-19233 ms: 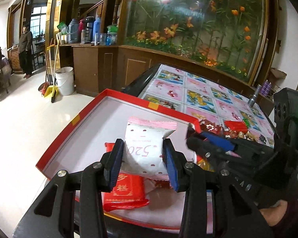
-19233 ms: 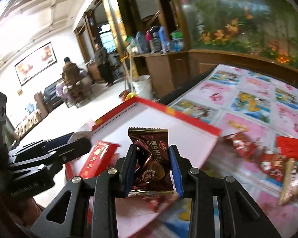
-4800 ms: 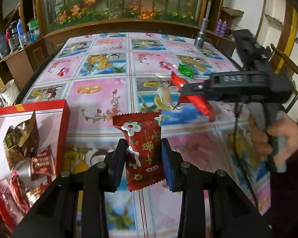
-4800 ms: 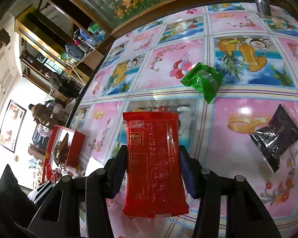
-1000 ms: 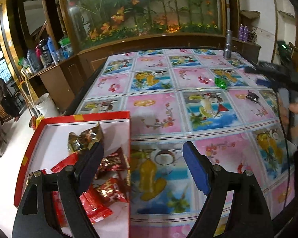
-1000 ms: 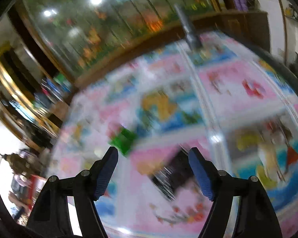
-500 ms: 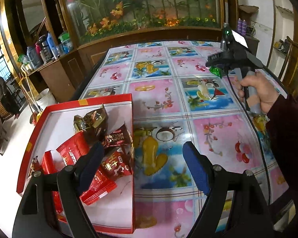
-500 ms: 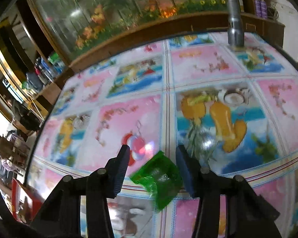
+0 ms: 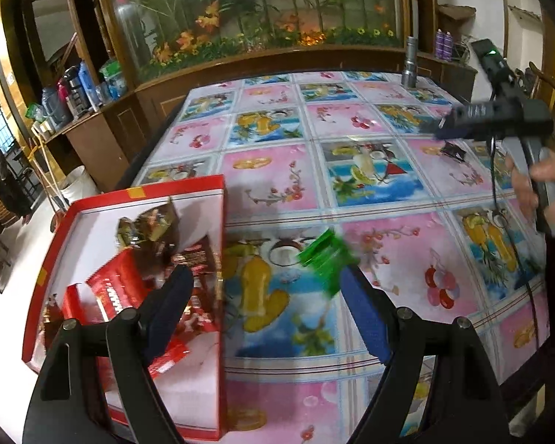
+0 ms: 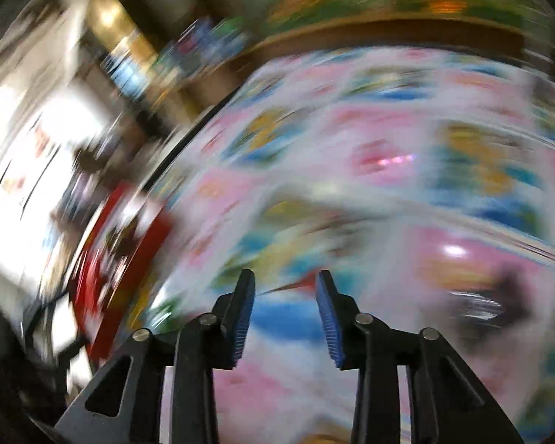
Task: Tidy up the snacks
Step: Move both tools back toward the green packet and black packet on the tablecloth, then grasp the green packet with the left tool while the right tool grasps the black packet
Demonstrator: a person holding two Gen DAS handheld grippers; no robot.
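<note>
- The red box [image 9: 218, 222] sat at about nine o'clock of the left wrist view, on the near left corner of the table [image 9: 388, 285] with its fruit-patterned cloth. It held a heap of red and brown snack packets [image 9: 144, 259], so I judged most of the sorting done.
- The left gripper [image 9: 266, 310] hung over the table edge with its jaws spread wide and nothing between them. Its left pad stood in front of the box's contents and its right pad over the cloth; whether either touched anything, I could not tell.
- A green packet [image 9: 327, 255] showed blurred just above the left gripper's right pad, at about one o'clock from the gap. Whether it lay on the cloth or was in the air, I could not tell. It was outside the box and looked to be left to do.
- A dark packet [image 9: 453, 151] lay far out on the cloth at about two o'clock, under the right gripper [image 9: 431, 129], and also seemed left to collect.
- The right wrist view was smeared by motion. The right gripper's [image 10: 285, 314] jaws stood partly apart, and I could make out nothing held between the blue pads [image 10: 242, 318].
- A dark smudge at about four o'clock in that view may have been the dark packet [image 10: 481, 307].
</note>
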